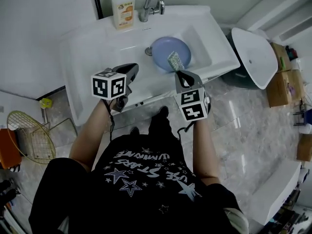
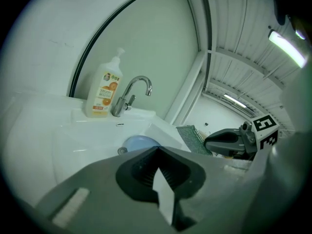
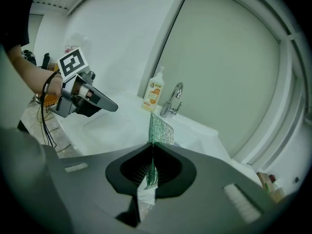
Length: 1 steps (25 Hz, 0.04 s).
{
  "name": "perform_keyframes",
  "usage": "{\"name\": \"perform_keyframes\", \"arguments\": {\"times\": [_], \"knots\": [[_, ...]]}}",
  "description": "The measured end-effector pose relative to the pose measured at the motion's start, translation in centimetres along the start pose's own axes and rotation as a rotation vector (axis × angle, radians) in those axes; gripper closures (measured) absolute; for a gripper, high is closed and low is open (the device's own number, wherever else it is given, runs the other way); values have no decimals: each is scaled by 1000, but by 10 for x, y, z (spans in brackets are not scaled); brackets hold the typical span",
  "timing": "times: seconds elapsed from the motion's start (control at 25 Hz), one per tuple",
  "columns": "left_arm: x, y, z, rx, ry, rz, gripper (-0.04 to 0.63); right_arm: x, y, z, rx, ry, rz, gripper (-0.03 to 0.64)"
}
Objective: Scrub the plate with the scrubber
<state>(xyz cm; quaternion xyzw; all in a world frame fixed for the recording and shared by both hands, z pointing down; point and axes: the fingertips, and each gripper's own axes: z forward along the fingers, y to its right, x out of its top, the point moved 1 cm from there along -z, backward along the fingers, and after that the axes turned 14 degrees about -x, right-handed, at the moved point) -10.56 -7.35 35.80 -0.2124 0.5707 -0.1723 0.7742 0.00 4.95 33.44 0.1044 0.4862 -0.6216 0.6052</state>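
I count one blue plate (image 1: pixel 168 51), one green scrubber (image 1: pixel 175 61), one soap bottle (image 1: pixel 123 7) and one tap (image 1: pixel 152 5), all at the single white sink (image 1: pixel 85 43). I hold two tongs. My right tongs (image 1: pixel 181 75) are pinching the scrubber by its lower edge, so that it stands up past the tips. From above it lies over the near rim of the plate; I cannot tell whether the two touch. The plate lies in the basin beside the drain, just ahead of my right tongs. My left tongs (image 1: pixel 132 68) are pressed together with nothing between them, over the sink's front edge, left of the plate and apart from it.
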Motion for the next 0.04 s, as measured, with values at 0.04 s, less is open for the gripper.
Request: {"name": "perform_keyframes", "arguments": {"times": [0.04], "knots": [[-2, 6, -5, -5, 0, 3, 589, -2, -2, -8, -7, -2, 7, 577]]}}
